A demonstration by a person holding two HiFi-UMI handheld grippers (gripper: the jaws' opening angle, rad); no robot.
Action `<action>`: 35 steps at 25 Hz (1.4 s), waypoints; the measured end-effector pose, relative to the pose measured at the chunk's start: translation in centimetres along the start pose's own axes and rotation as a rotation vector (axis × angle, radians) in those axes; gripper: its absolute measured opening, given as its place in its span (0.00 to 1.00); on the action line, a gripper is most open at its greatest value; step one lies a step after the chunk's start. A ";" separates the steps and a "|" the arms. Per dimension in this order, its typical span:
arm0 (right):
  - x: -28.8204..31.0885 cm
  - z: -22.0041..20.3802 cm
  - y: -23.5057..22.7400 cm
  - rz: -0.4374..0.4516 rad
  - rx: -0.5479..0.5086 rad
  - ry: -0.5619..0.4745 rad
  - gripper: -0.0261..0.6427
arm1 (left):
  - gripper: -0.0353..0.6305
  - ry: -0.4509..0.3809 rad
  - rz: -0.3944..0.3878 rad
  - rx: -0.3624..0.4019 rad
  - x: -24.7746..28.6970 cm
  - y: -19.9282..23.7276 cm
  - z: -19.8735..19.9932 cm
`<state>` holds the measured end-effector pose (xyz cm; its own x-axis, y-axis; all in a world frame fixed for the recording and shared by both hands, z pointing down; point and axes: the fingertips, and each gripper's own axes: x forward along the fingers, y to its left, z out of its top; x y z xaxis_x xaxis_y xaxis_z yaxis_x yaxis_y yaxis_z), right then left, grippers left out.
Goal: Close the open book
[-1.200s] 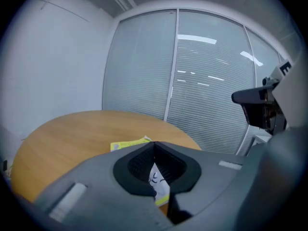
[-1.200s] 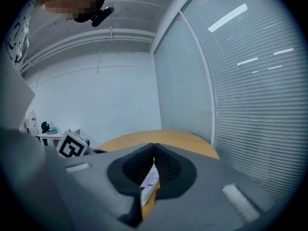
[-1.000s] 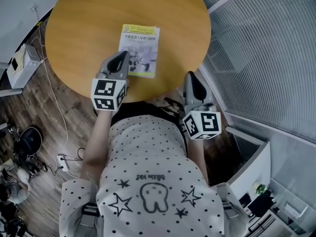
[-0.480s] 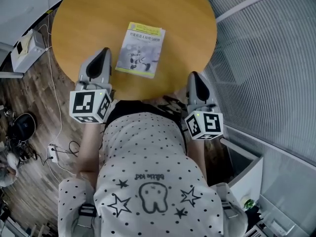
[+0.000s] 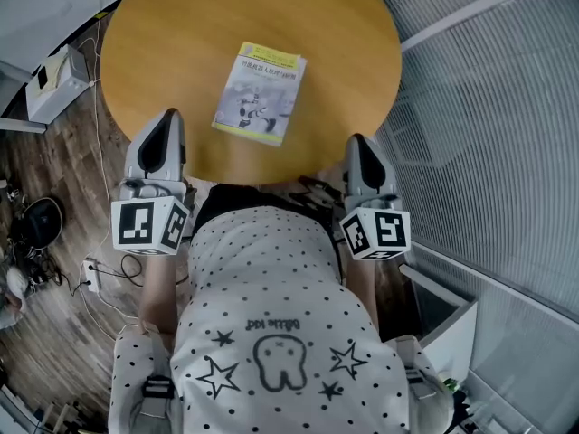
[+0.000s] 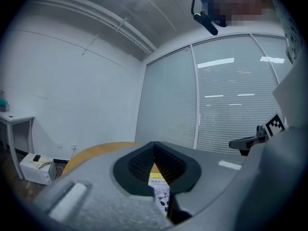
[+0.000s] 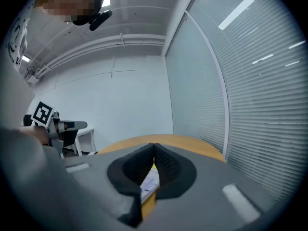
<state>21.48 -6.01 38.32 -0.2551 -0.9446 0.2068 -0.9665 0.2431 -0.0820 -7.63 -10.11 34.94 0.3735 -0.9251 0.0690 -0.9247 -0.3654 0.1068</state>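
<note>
Left gripper (image 5: 166,120) at centre left and right gripper (image 5: 358,143) at centre right both have jaws pressed together, empty, apart from the book (image 5: 260,93). It lies closed at upper centre on the round table (image 5: 163,43). In both gripper views, the jaws hide most of it.

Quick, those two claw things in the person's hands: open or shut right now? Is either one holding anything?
Left gripper: shut, jaws together, holding nothing.
Right gripper: shut, jaws together, holding nothing.
</note>
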 end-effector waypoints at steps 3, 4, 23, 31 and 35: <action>0.0 -0.1 0.1 0.007 0.000 0.002 0.05 | 0.07 0.007 0.025 -0.021 -1.1 0.3 -0.2; 0.0 0.0 0.1 0.009 -0.001 0.002 0.05 | 0.07 0.013 0.030 -0.021 -1.4 0.2 -0.2; 0.1 0.1 0.5 0.051 -0.003 -0.005 0.05 | 0.07 0.037 0.115 0.011 -4.8 0.9 -1.1; -0.1 -0.2 0.1 0.041 0.012 -0.007 0.05 | 0.07 0.041 0.095 0.023 -4.2 0.9 -1.0; 0.0 -0.4 0.2 0.036 0.018 -0.002 0.05 | 0.07 0.046 0.079 0.016 -4.0 0.7 -1.2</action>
<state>21.32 -5.84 38.65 -0.2900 -0.9357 0.2011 -0.9560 0.2733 -0.1069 -9.66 -6.54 35.95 0.3017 -0.9455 0.1224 -0.9524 -0.2931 0.0833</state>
